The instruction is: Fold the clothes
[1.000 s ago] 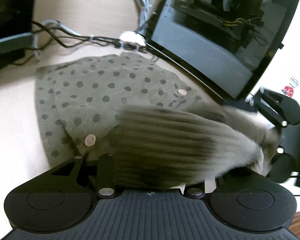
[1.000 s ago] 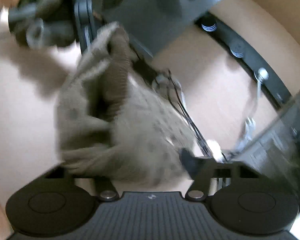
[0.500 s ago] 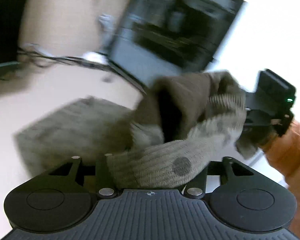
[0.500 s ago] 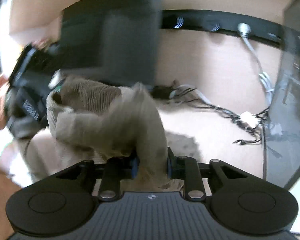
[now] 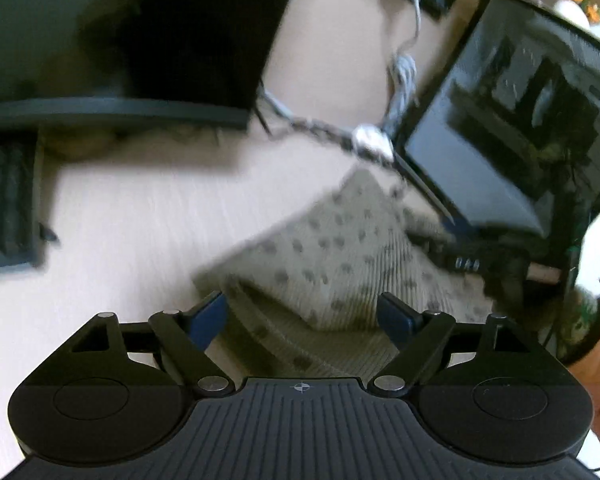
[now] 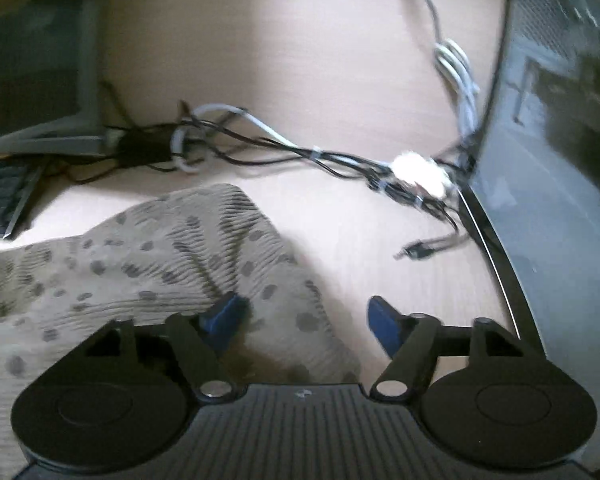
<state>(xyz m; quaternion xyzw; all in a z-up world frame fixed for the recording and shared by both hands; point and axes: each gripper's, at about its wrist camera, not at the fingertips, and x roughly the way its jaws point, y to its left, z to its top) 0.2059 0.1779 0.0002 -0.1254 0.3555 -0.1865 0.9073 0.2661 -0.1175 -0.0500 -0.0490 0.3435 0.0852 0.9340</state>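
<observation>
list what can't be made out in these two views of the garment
- Garment, left wrist view: motion blur; near edge hidden behind the left gripper.
- Garment, right wrist view: left part cut off by the frame; near edge behind the right gripper.
- Buttons, fold neatness: too blurred.

Left view motion-blurred; keyboard (image 5: 4, 208) cut by left edge; garment (image 6: 148, 264) runs under right gripper body, off-frame.

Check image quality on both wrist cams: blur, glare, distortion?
Left wrist: heavy motion smear over the dotted garment and cable bundle; the gripper's own body stays sharp; the dark monitor shows reflections. Right wrist: milder blur, garment ribbing and cables legible, sheen on the monitor. Both: strong fisheye bending at the edges, soft even lighting.
</observation>
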